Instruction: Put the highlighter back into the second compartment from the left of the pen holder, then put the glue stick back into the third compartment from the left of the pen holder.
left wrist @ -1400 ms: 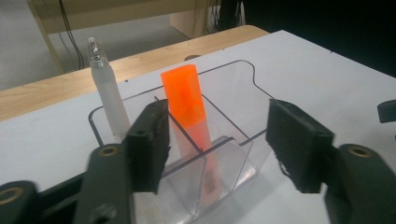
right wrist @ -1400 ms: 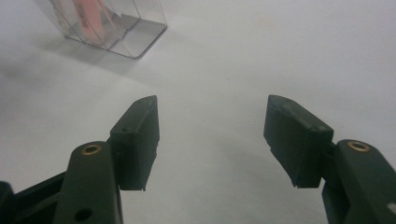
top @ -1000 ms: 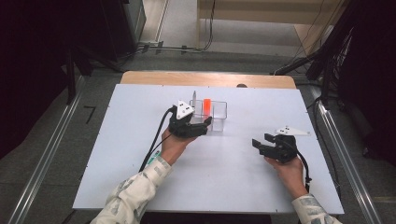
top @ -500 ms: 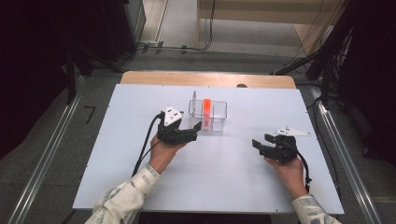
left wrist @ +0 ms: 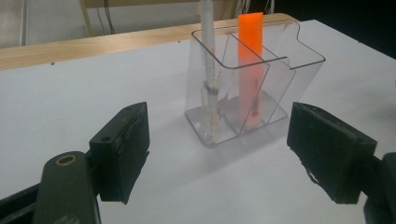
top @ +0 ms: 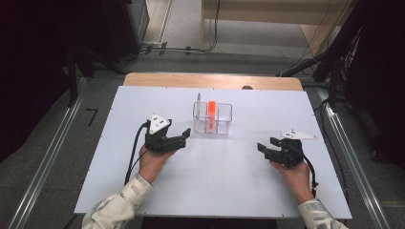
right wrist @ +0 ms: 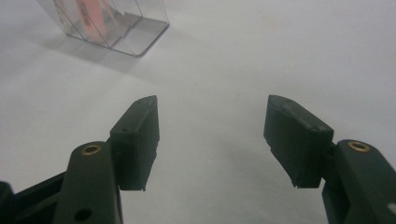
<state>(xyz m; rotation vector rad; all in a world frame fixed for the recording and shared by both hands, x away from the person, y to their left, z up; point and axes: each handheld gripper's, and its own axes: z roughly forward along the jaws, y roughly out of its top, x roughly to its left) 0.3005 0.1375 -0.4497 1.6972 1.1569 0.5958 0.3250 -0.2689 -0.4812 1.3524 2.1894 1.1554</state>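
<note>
My left tongs (top: 179,141) stand released, jaws spread wide with nothing between them, low over the white surface (top: 224,191). In the left gripper view the jaws frame the clear holder (left wrist: 252,93), which stands ahead of them and apart, untouched. My right tongs (top: 267,149) are also released and empty, jaws apart over bare white, well off to the holder's right side. In the right gripper view one corner of the holder sits far off at the upper left.

The clear holder (top: 213,118) stands upright near the middle of the surface, toward its far half, and is split by clear partitions into compartments. An orange flat stick (left wrist: 251,65) stands upright in a middle compartment and pokes above the rim. A thin pale pen-like stick (left wrist: 208,70) stands in the end compartment nearest my left tongs, also rising past the rim. I can't tell what it is exactly.

Nothing lies between either pair of tongs and the holder; the white sheet is bare around it. A black cable (top: 133,152) trails from the left tongs back along my forearm.

The white surface lies on a wooden table whose edge (top: 210,81) shows along the far side. Beyond it I see grey floor (top: 181,28), cables, and dark equipment on both sides; metal rails run along the left and right of the table.
</note>
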